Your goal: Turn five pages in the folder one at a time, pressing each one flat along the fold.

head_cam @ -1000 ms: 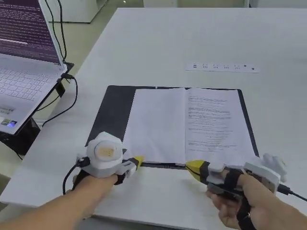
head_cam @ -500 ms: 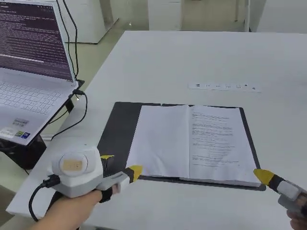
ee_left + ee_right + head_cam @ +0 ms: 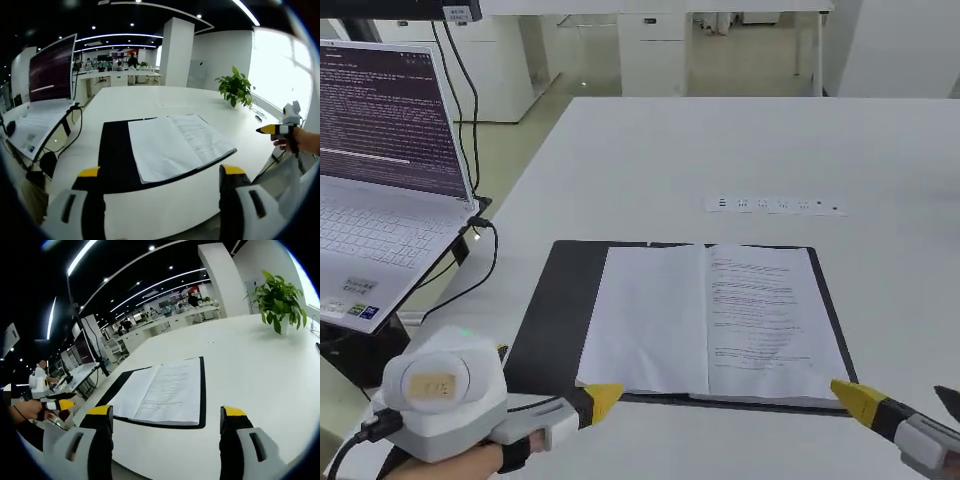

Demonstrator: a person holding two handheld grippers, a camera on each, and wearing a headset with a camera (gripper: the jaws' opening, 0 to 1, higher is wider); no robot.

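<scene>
My left gripper and right gripper gape empty near the open folder; their views catch a plant, the head view a laptop.

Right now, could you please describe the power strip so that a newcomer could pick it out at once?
Start with the large white table and find the open black folder near its front edge. Beyond the folder's far edge, apart from it, lies the long flat white power strip; unlike the broad white pages, it is a narrow bar with small dark marks.
</scene>
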